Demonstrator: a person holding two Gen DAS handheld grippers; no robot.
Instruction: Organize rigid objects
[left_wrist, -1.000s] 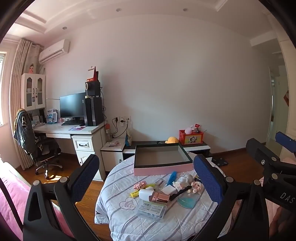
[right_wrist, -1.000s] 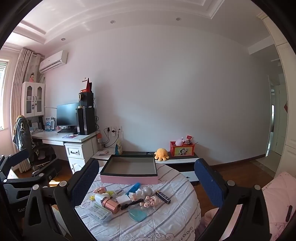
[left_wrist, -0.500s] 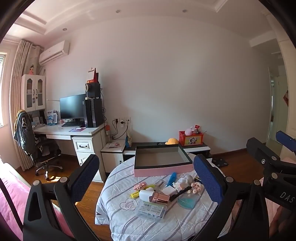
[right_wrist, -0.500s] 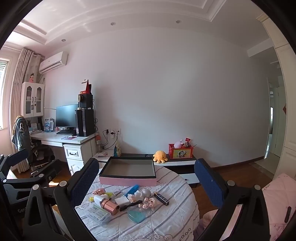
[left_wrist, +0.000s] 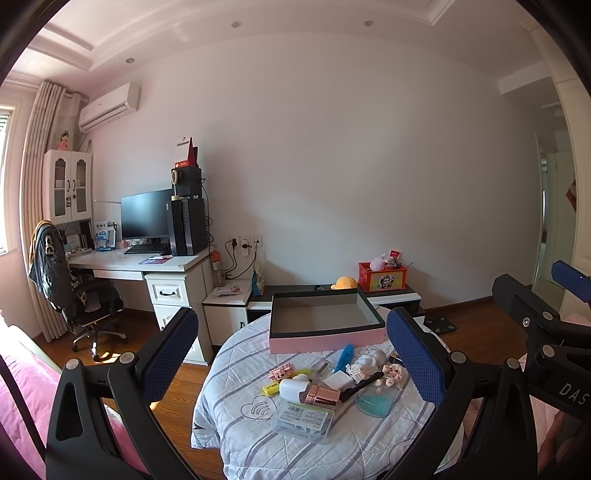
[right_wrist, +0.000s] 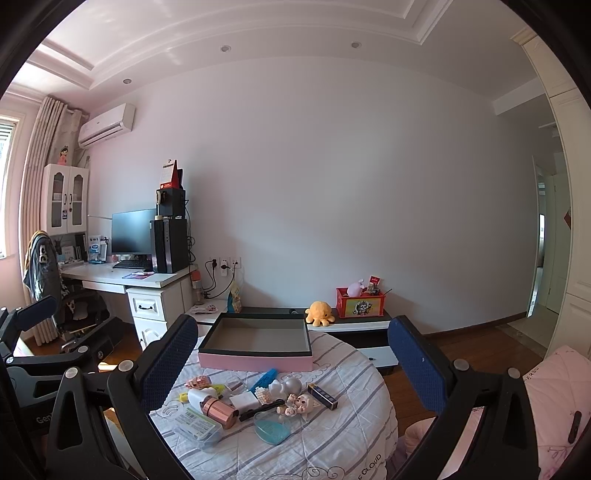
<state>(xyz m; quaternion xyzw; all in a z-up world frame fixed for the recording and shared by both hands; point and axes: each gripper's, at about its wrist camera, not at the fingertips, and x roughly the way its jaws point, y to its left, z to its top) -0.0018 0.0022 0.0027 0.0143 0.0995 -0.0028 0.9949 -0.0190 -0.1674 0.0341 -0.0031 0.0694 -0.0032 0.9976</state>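
**Both grippers wide, nothing held**

I note the left gripper (left_wrist: 291, 354) and right gripper (right_wrist: 291, 363) spread wide and empty, above the round table (left_wrist: 236, 439). The pink tray (left_wrist: 325, 334) sits at centre frame, empty. The small objects (left_wrist: 325, 387) lie clustered just below it, lower centre, including a rose-gold cylinder (right_wrist: 219, 410).

Bedroom interior. Plain pale wall (right_wrist: 351, 192); stepped ceiling (right_wrist: 258, 33) with recessed spotlights. Air conditioner (right_wrist: 106, 124) high on the left, above a white glazed cabinet (right_wrist: 65, 199). White desk (left_wrist: 147, 264) carrying a monitor (left_wrist: 146, 215); draped office chair (left_wrist: 74, 295); beige curtain (left_wrist: 40, 184); low dark-topped sideboard (right_wrist: 354, 325); wood floor (right_wrist: 480, 343). Daylight enters from the left.
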